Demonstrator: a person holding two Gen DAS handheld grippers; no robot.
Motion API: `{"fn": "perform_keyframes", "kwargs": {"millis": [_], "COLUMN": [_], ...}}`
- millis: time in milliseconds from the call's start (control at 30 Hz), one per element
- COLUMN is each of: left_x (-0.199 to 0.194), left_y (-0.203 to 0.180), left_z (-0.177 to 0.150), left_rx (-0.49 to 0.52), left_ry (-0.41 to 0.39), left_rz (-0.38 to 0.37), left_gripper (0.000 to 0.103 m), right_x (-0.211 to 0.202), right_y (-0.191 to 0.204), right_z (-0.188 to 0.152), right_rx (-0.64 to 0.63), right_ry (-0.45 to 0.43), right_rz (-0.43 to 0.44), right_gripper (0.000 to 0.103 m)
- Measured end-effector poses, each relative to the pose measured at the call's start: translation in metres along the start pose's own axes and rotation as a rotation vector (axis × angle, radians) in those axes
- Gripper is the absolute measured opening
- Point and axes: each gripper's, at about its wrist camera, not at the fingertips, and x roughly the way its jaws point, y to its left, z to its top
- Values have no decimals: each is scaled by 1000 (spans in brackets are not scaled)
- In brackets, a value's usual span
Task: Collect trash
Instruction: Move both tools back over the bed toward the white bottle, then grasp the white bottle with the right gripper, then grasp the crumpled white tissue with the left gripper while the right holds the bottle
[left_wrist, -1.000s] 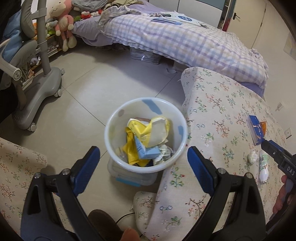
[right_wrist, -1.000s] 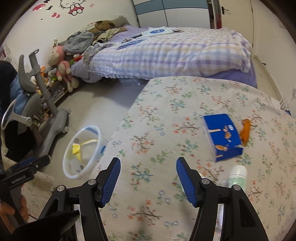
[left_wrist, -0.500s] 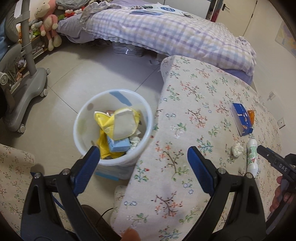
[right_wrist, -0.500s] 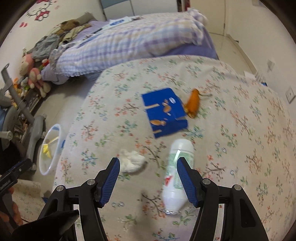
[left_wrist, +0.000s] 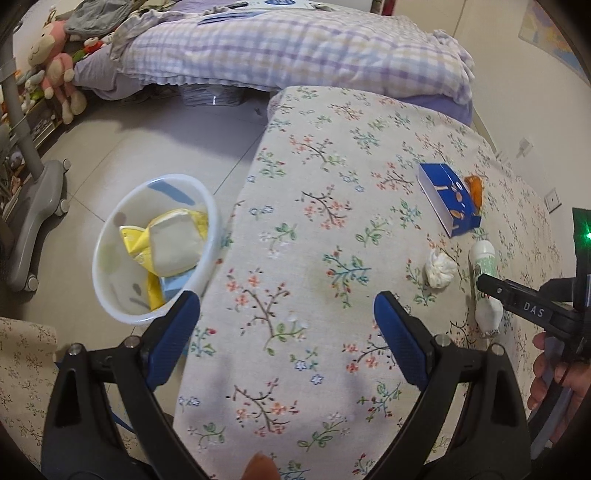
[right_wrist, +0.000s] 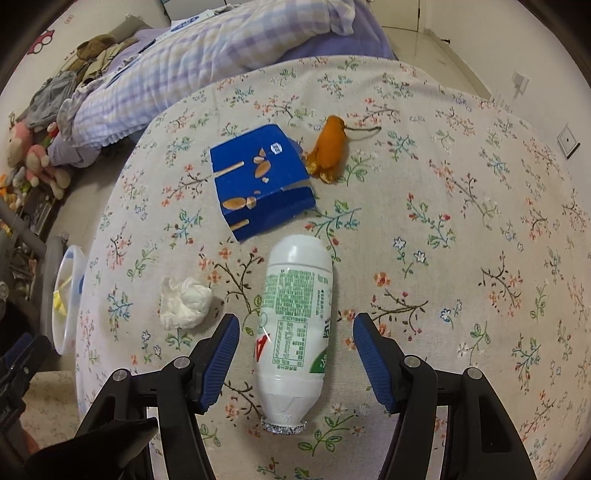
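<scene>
Right wrist view shows the right gripper (right_wrist: 293, 341) with jaws spread either side of a white plastic bottle with green label (right_wrist: 295, 317), lying on the floral tablecloth (right_wrist: 461, 221), pads not touching it. Left gripper (left_wrist: 286, 321) hangs open and empty near the white round bin (left_wrist: 110, 236).

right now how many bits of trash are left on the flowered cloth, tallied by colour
white: 2, the bottle and the crumpled tissue
blue: 1, the box
orange: 1, the peel
total: 4
</scene>
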Motion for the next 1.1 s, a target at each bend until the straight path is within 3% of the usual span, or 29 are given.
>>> {"fn": "perform_keyframes", "kwargs": {"millis": [167, 233, 633, 900, 1100], "left_x": [7, 10, 23, 35, 40], "left_y": [-17, -24, -67, -96, -115], "left_z": [-1, -1, -1, 2, 1], "left_rx": [33, 42, 85, 61, 78], "left_ry": [15, 21, 49, 82, 69], "left_rz": [-3, -5, -57, -159, -185], "left_gripper": [95, 95, 95, 95, 94], "right_x": [4, 4, -29, -50, -57], "right_y": [0, 0, -9, -41, -71], "right_z": [-1, -1, -5, -8, -11], "right_rx": [-4, -12, -69, -36, -5], "right_ry": [17, 26, -43, -71, -75], "right_rz": [13, 29, 25, 25, 11], "right_gripper": [60, 43, 43, 43, 43]}}
